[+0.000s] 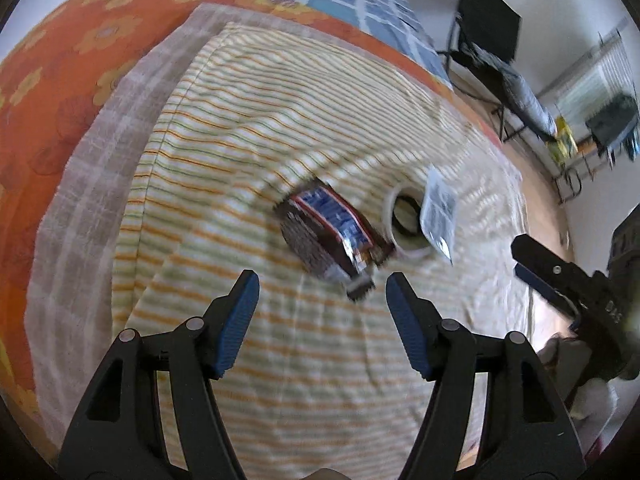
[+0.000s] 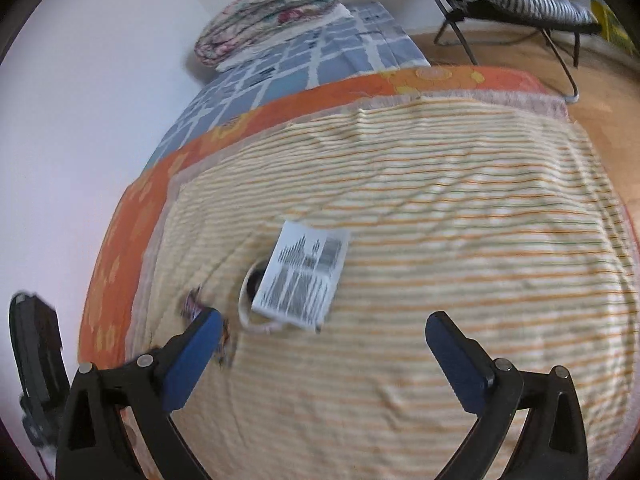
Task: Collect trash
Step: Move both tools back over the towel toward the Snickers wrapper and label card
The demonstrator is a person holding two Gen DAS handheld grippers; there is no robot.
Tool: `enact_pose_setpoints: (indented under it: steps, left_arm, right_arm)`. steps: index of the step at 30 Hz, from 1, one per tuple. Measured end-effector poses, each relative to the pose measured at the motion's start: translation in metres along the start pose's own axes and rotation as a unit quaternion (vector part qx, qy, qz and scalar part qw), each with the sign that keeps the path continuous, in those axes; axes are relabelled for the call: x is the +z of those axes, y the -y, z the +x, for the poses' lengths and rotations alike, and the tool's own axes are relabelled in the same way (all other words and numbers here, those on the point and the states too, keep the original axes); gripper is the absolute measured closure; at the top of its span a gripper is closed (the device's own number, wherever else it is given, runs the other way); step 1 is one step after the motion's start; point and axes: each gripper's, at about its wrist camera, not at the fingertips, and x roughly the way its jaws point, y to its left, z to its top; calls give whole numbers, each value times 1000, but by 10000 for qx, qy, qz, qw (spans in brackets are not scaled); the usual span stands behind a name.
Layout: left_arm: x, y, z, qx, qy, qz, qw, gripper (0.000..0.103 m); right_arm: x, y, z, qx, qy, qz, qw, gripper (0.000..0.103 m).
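Note:
A brown and blue snack wrapper [image 1: 332, 236] lies on the striped blanket [image 1: 248, 120] on the bed. Just right of it lies a white paper cup [image 1: 404, 224] on its side, and a white printed packet [image 1: 440, 208] leans on the cup. My left gripper [image 1: 322, 296] is open and empty, just short of the wrapper. In the right wrist view the white packet [image 2: 304, 276] covers the cup [image 2: 250, 300], and the wrapper [image 2: 196, 304] shows behind the left finger. My right gripper [image 2: 320, 340] is open and empty, just below the packet. It also shows in the left wrist view [image 1: 560, 280].
An orange flowered cover [image 1: 60, 92] and a blue checked sheet [image 2: 280, 68] lie beyond the blanket. A folded quilt [image 2: 268, 12] sits at the bed's far end. A black chair [image 2: 520, 4] stands on the wooden floor [image 2: 600, 112]. A white wall [image 2: 80, 120] runs along the left.

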Motion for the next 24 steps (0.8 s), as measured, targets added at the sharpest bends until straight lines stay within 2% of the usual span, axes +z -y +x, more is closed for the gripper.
enact_pose_setpoints:
  steps: [4,13,16,24]
  left_arm:
    - [12,-6,12,-114,-74,-278,9995,35]
    - [25,2,32,-165,-128,-357,9991,34]
    - [30,3,37,-147,-102,-347,9992,34]
    - [35,7,42,68,25,-293,9995,34]
  right_arm:
    - [16,-1,26,15,-114,237,9997,0]
    - [28,0,66,-55,-316,647,9974,0]
    - [32,-1,70,-140,-244,661,9974,1]
    - [38,-9,77,-527,-191,355,9978,11]
